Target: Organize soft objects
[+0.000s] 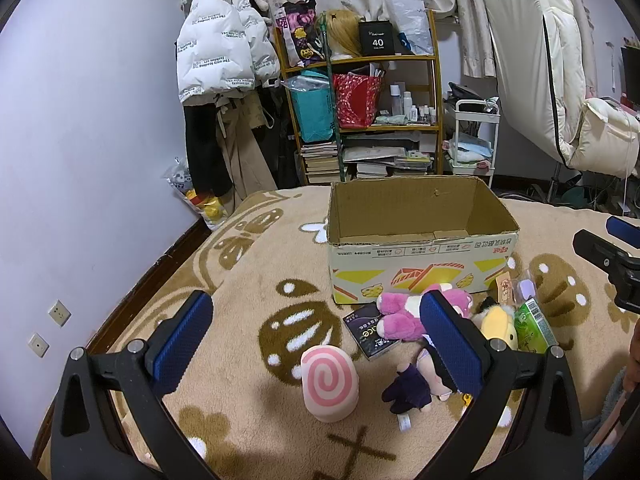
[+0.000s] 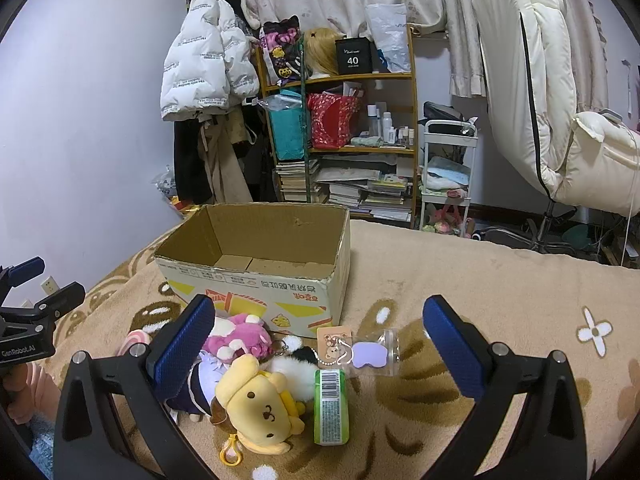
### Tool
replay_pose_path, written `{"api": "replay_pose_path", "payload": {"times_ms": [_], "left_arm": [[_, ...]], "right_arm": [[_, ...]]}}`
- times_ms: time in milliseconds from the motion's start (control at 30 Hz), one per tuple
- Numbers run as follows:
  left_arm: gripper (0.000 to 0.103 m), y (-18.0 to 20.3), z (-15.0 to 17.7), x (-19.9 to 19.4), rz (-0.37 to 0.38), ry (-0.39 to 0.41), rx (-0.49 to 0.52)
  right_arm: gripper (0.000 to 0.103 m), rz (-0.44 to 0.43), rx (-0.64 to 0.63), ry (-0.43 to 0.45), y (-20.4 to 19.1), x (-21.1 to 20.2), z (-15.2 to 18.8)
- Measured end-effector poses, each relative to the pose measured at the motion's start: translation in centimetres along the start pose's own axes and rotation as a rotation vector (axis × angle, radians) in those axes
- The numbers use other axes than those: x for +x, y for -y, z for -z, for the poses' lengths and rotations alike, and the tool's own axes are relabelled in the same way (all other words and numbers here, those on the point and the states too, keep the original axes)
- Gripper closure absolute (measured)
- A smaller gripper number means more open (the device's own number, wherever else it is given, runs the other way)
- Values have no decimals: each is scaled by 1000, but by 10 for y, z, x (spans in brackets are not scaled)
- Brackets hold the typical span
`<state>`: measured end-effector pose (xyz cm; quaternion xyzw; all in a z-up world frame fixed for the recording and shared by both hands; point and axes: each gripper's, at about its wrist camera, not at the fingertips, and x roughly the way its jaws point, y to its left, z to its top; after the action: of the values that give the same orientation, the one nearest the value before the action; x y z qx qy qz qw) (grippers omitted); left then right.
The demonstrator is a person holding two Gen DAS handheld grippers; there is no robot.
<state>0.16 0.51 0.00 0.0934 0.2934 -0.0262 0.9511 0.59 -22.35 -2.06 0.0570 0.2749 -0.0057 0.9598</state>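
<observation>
An open, empty cardboard box (image 1: 420, 256) stands on the beige blanket; it also shows in the right wrist view (image 2: 256, 284). In front of it lie a pink plush (image 1: 404, 316), a pink swirl roll cushion (image 1: 330, 384), a dark purple doll (image 1: 412, 388) and a yellow dog plush (image 2: 260, 404). My left gripper (image 1: 316, 344) is open and empty above the roll cushion. My right gripper (image 2: 320, 348) is open and empty above the yellow dog plush and a green packet (image 2: 331, 406). The right gripper also shows at the left wrist view's right edge (image 1: 612, 256).
A dark booklet (image 1: 370, 330), a card tag (image 2: 335, 346) and a clear pouch with a purple item (image 2: 370, 354) lie among the toys. A cluttered shelf (image 1: 372, 120), hanging coats (image 1: 224, 48) and a white cart (image 1: 474, 140) stand behind the bed.
</observation>
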Motion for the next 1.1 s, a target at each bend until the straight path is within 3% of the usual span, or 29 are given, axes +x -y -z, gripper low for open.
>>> {"api": "replay_pose_path", "payload": {"times_ms": [1100], "left_arm": [[1, -1, 6, 5, -6, -11, 5]], "right_arm": [[0, -4, -2, 1, -1, 0, 3]]}}
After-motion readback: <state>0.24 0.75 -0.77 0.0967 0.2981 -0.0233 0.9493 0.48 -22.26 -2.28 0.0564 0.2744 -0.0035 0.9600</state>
